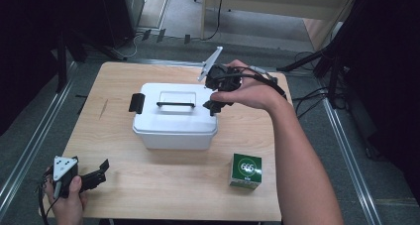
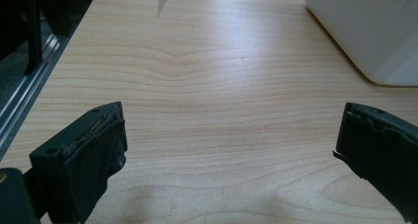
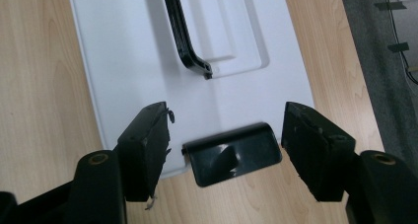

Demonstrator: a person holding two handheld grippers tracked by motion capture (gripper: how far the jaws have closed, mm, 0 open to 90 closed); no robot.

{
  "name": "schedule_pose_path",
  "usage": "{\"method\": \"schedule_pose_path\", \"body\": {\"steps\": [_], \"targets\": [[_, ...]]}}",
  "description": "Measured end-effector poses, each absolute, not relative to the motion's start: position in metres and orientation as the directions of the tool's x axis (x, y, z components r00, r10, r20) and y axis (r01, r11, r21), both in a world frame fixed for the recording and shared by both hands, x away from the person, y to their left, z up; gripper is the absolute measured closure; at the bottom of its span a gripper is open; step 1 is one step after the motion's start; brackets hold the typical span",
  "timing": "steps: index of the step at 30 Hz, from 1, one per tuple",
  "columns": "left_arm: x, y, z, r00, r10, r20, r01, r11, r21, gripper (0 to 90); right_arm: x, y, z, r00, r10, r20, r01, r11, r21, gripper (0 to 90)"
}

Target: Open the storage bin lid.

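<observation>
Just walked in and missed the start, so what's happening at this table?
A person holds tongs in each hand at a light wooden table. The right tongs hang open above the black side latch of a white plastic lidded box, either side of it, not gripping. The left tongs rest open near the table's corner. A small green-and-white carton stands untouched.
</observation>
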State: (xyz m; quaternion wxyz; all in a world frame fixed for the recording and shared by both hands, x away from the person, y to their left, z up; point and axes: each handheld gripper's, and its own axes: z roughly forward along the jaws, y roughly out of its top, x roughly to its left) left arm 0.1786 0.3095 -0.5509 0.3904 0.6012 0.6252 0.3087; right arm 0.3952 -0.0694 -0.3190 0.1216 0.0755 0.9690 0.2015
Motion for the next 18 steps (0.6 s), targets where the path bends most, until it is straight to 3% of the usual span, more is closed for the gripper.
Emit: {"method": "schedule_pose_path", "body": {"steps": [8, 18], "targets": [[0.179, 0.310, -0.551, 0.033, 0.993, -0.115, 0.513, 0.082, 0.854, 0.0, 0.398, -0.036, -0.324, -0.966, 0.132, -0.223, 0.047, 0.935, 0.352, 40.4], [0.179, 0.310, -0.551, 0.035, 0.992, -0.123, 0.513, 0.088, 0.854, 0.0, 0.395, -0.005, -0.325, -0.958, 0.050, -0.281, -0.038, 0.953, 0.300, 56.7]]}}
